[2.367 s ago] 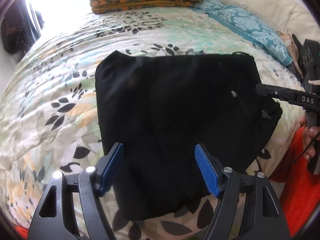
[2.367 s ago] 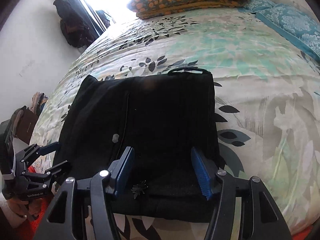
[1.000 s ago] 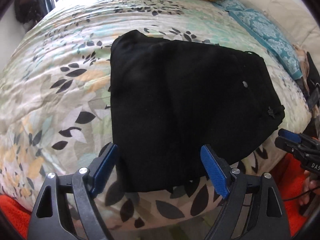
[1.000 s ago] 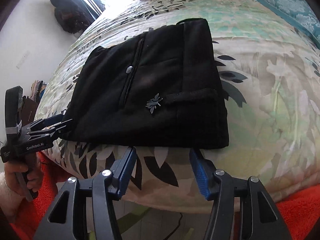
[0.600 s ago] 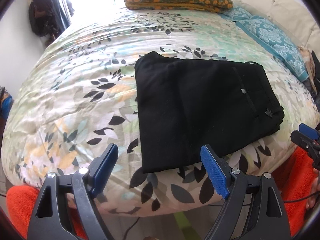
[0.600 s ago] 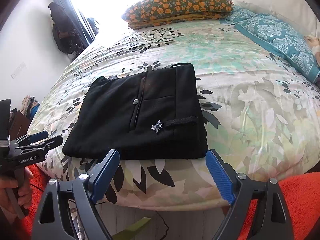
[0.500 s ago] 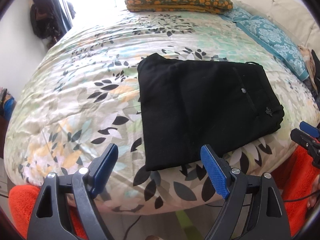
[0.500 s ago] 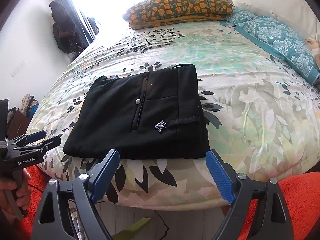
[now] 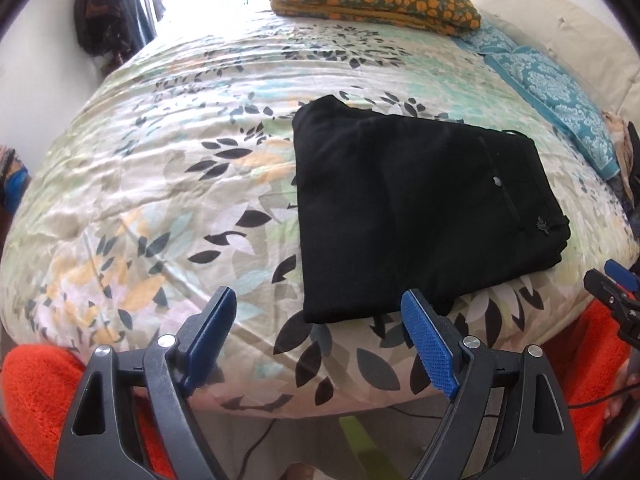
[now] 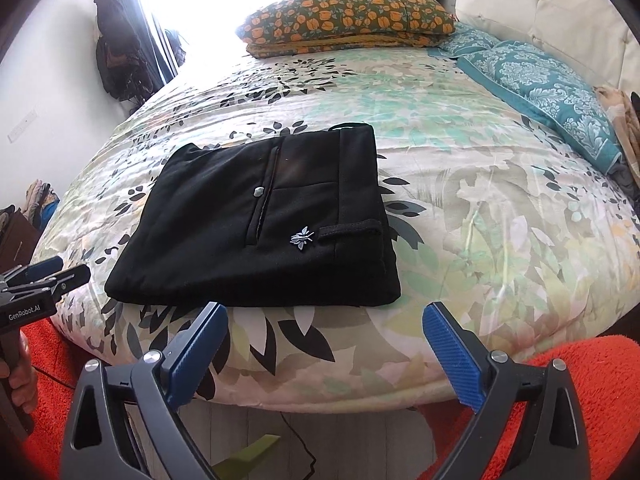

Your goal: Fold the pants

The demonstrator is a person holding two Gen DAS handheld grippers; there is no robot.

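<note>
The black pants (image 9: 420, 208) lie folded into a flat rectangle near the front edge of the bed; they also show in the right wrist view (image 10: 264, 220), with a small silver emblem and a belt loop on top. My left gripper (image 9: 320, 328) is open and empty, held back from the pants' near edge. My right gripper (image 10: 324, 340) is open and empty, just off the bed's edge in front of the pants. Each gripper shows at the edge of the other's view: the right one (image 9: 612, 284) and the left one (image 10: 48, 276).
The bed has a floral quilt (image 10: 480, 200). An orange-patterned pillow (image 10: 348, 20) and a teal pillow (image 10: 540, 76) lie at the far end by a cream headboard (image 10: 560, 20). An orange rug (image 10: 580, 380) covers the floor below. Dark clothes (image 10: 116, 56) hang by the window.
Both grippers have pulled back from the folded pants toward the bed's edge and risen, so more of the bed shows. The right gripper's jaws have opened wider. The pants lie still.
</note>
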